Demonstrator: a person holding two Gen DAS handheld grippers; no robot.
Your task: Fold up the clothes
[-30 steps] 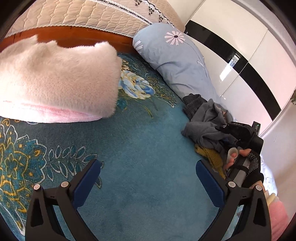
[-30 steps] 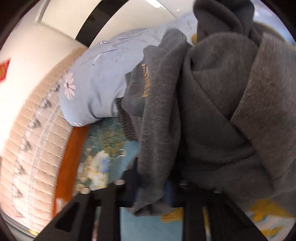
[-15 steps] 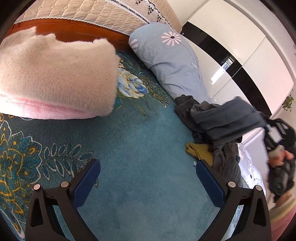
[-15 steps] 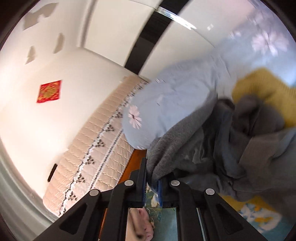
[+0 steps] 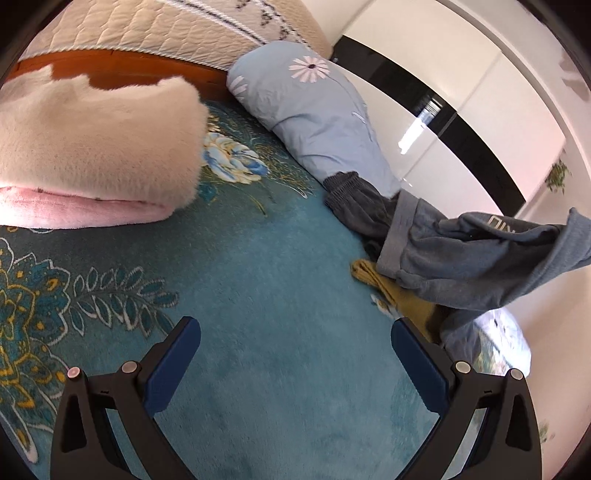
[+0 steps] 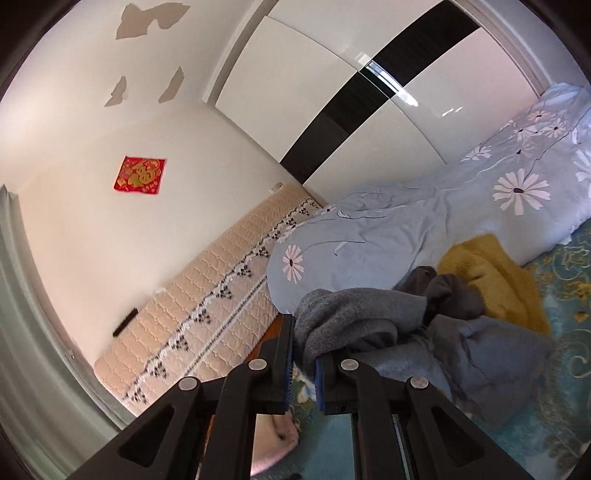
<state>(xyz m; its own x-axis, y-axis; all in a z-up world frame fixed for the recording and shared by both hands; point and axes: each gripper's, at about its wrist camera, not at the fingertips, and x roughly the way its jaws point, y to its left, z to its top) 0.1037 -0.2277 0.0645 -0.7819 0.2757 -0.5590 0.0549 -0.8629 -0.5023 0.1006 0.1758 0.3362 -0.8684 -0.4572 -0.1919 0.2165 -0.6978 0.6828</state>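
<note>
A grey sweatshirt [image 5: 472,258] hangs lifted above the teal bedspread [image 5: 280,302] at the right of the left wrist view. My right gripper [image 6: 304,354] is shut on a fold of that grey sweatshirt [image 6: 347,317], which trails down to the right. Under it lie a dark grey garment [image 5: 354,206] and a mustard yellow garment [image 5: 399,299], the latter also in the right wrist view [image 6: 491,273]. My left gripper [image 5: 295,365] is open and empty, low over the bedspread, left of the clothes pile.
A folded cream and pink fluffy blanket [image 5: 92,155] lies at the left. A light blue flowered pillow [image 5: 317,114] lies along the quilted headboard [image 5: 166,29]. White and black wardrobe doors [image 6: 332,92] stand behind the bed.
My right gripper has lifted the grey sweatshirt up and away from the pile, off to the right. The left gripper has stayed open and nearly still.
</note>
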